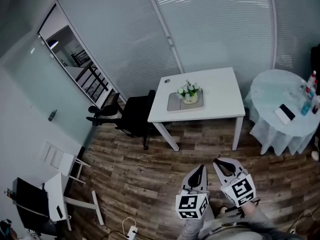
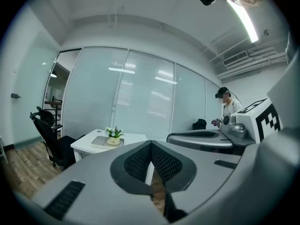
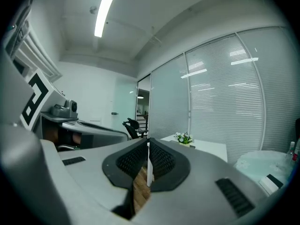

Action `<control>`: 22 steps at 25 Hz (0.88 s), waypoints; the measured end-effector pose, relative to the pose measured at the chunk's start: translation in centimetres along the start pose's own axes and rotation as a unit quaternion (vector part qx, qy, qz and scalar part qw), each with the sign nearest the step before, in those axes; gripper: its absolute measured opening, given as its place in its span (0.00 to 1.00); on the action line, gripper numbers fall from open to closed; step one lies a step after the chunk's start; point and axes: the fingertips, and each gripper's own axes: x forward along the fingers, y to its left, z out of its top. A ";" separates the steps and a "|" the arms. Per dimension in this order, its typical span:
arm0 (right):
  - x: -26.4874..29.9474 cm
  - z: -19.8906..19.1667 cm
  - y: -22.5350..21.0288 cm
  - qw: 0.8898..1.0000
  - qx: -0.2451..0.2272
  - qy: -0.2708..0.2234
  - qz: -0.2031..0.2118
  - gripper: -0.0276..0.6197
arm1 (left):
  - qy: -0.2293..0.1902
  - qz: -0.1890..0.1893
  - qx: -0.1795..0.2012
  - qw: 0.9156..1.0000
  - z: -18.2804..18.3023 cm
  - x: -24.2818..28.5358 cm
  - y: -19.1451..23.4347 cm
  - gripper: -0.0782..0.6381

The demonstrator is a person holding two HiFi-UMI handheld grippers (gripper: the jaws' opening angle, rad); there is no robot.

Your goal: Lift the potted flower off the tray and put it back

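Left gripper (image 1: 201, 168) and right gripper (image 1: 218, 161) sit side by side low in the head view, over the wood floor (image 1: 150, 174) and well apart from the desk (image 1: 220, 91). Each has its jaws pressed together with nothing between them. The potted flower (image 1: 189, 92) stands upright on the right part of the grey tray (image 1: 175, 104), which lies on the desk. A black chair (image 1: 135, 115) is at the desk's left end, and a round table (image 1: 272, 86) is to its right.
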 end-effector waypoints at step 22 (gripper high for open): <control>18.2 1.8 -4.8 0.998 0.005 0.011 -0.057 0.09 | 0.018 -0.079 0.002 0.997 2.7 12.9 14.0 0.12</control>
